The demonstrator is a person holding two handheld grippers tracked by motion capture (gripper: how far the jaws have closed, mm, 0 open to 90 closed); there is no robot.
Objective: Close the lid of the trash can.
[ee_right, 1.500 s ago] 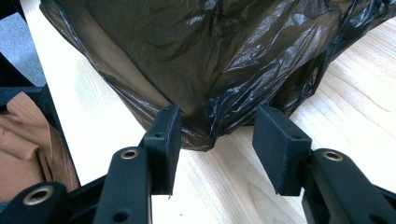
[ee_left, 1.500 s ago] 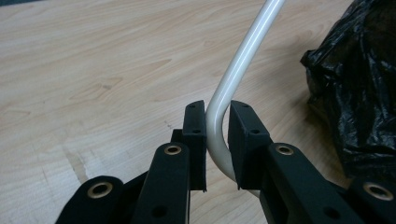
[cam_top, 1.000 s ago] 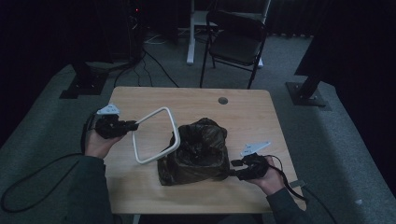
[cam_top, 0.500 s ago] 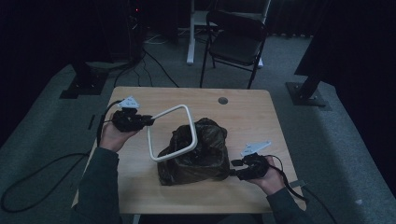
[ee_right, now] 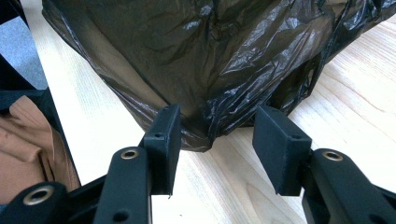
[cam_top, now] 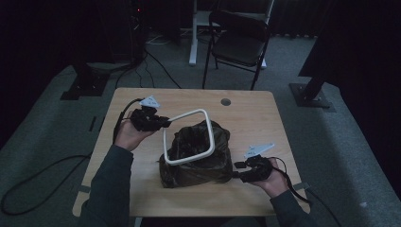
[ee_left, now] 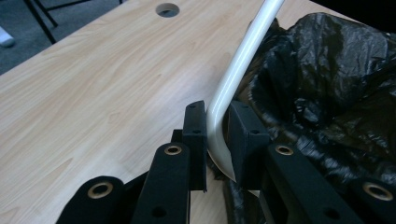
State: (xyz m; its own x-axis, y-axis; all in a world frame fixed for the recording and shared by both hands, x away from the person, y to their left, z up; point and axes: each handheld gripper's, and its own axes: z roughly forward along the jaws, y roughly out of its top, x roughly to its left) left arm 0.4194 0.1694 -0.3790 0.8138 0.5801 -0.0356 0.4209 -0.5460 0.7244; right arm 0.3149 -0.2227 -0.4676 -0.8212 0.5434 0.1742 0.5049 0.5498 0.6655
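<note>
The white frame [cam_top: 188,137], a rounded loop of pale tubing, is being held up at a tilt over the dark plastic bag [cam_top: 196,156], its far side reaching across the bag's open top and its near corner sitting in the left gripper [cam_top: 161,124]. In the left gripper view that gripper's two black jaws are pressing on the tube [ee_left: 219,126] right at its bend, one pad on each side, so the gripper is clamping the frame. The tube is running up and away from the jaws, with crumpled black plastic [ee_left: 327,84] lying to one side of it and bare wood to the other.

The bag is sitting slumped and wrinkled near the middle of the tabletop [cam_top: 255,118], slightly toward the person's side. The right gripper [cam_top: 241,171] is resting low beside the bag's right edge, held in the person's right hand. In the right gripper view its jaws are standing apart, with a fold of the bag's lower edge [ee_right: 205,135] lying on the wood between them; the pads are not pressing on it.

A round hole [cam_top: 225,101] is showing in the tabletop near its far edge. A folding chair [cam_top: 239,45] is standing on the grey floor beyond the tabletop.
</note>
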